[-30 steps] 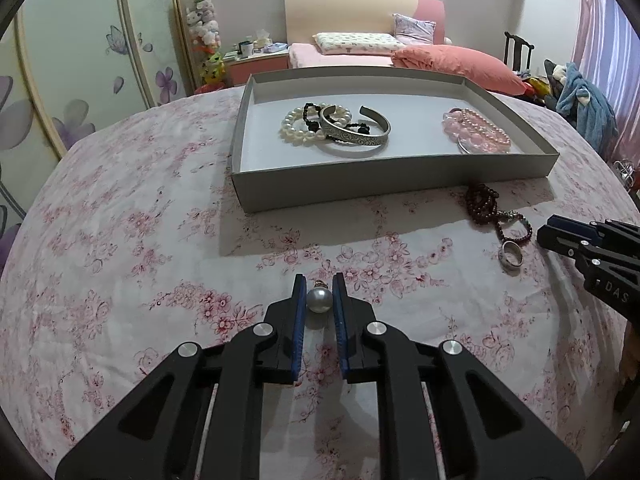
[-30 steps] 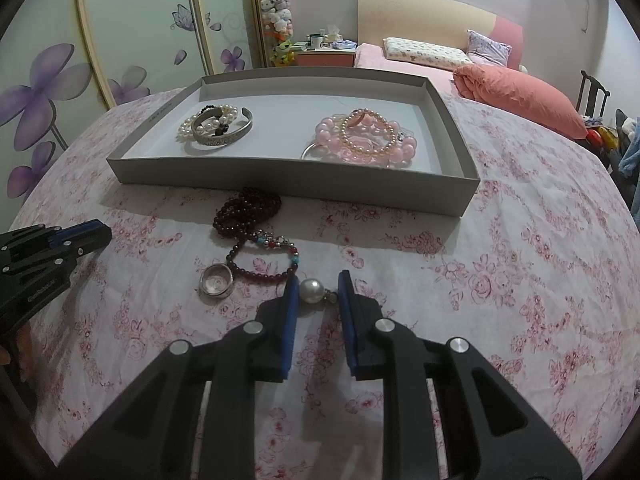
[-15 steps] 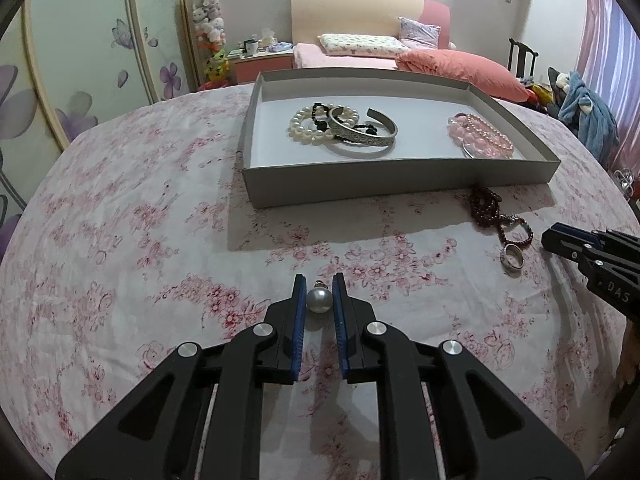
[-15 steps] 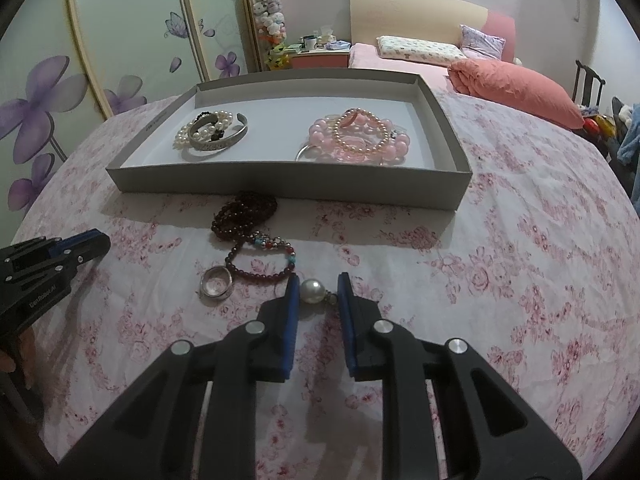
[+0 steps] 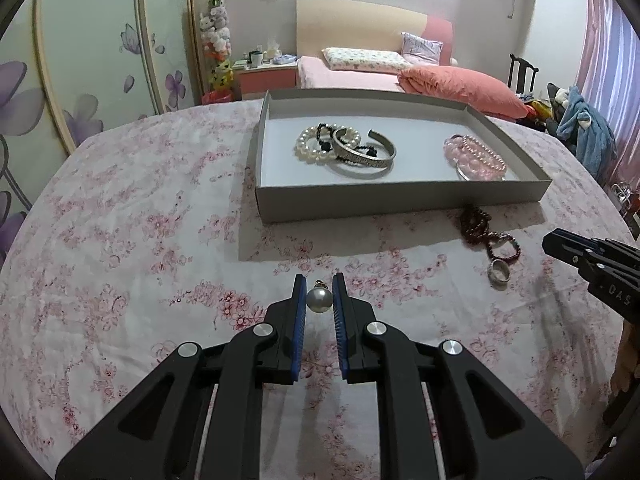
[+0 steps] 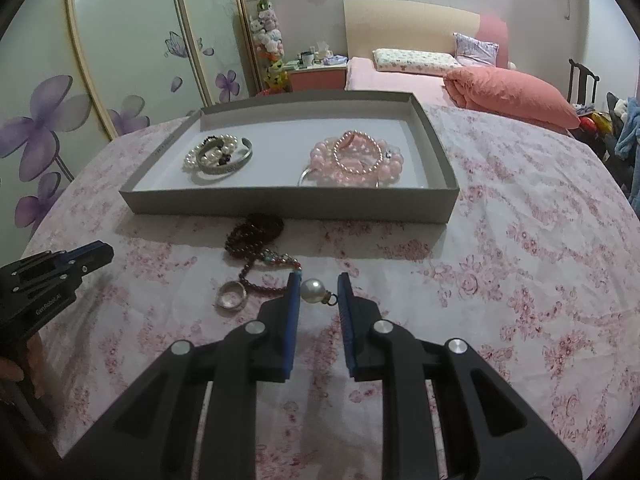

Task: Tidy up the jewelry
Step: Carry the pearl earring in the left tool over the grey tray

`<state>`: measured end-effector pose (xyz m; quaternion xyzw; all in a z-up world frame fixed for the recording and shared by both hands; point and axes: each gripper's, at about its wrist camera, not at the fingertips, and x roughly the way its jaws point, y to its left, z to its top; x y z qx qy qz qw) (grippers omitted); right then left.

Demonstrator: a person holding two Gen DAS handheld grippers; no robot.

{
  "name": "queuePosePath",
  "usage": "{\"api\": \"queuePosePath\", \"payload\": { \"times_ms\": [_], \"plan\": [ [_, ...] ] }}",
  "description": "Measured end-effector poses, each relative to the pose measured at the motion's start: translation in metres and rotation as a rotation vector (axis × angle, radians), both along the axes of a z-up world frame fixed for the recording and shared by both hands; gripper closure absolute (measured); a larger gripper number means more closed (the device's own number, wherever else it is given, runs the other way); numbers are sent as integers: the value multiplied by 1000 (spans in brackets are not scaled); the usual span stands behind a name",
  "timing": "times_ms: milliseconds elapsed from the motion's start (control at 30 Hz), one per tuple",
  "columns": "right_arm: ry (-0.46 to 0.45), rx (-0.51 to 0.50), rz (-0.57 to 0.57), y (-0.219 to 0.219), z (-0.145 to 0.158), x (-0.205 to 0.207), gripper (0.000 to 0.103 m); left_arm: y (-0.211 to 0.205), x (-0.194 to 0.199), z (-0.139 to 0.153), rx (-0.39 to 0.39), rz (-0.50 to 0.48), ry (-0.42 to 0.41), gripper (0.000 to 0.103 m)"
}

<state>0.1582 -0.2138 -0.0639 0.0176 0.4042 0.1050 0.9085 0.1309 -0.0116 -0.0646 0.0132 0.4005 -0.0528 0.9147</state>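
Pearl drops sit in both claws: the left claw (image 5: 319,292) is pinched tight on one pearl earring (image 5: 319,300), and the right claw (image 6: 319,289) clamps a second pearl earring (image 6: 313,290) sideways, its small metal loop against one pad. Both hover over the table's pink floral cloth (image 5: 132,240). Ahead stands the grey tray (image 6: 288,205) with pearl and pink bracelets inside; dark red beads (image 6: 256,236) and a silver ring (image 6: 231,296) lie just in front of it.
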Motion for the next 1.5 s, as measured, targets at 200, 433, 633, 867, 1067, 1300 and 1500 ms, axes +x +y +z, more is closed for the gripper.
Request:
{"api": "queuePosePath", "payload": {
  "times_ms": [200, 433, 633, 867, 1067, 1300, 1500],
  "plan": [
    [-42, 12, 6, 3, 12, -6, 84, -7, -3, 11, 2, -10, -42, 89],
    [-56, 15, 11, 5, 18, -9, 84, -12, -5, 15, -4, -21, -54, 89],
    [-79, 22, 0, 5, 23, -11, 84, -15, -7, 19, -13, -17, -71, 89],
    [-181, 14, -19, 7, 42, -19, 84, -19, -12, 33, -12, -9, -151, 89],
    [-296, 13, -38, 8, 61, -25, 84, -22, -15, 47, -7, 4, -246, 89],
    [-433, 8, -64, 11, 83, -32, 84, -28, -19, 63, -6, 5, -347, 89],
    [-484, 5, -73, 14, 91, -26, 84, -32, -15, 70, -8, 7, -394, 89]
  ]
}}
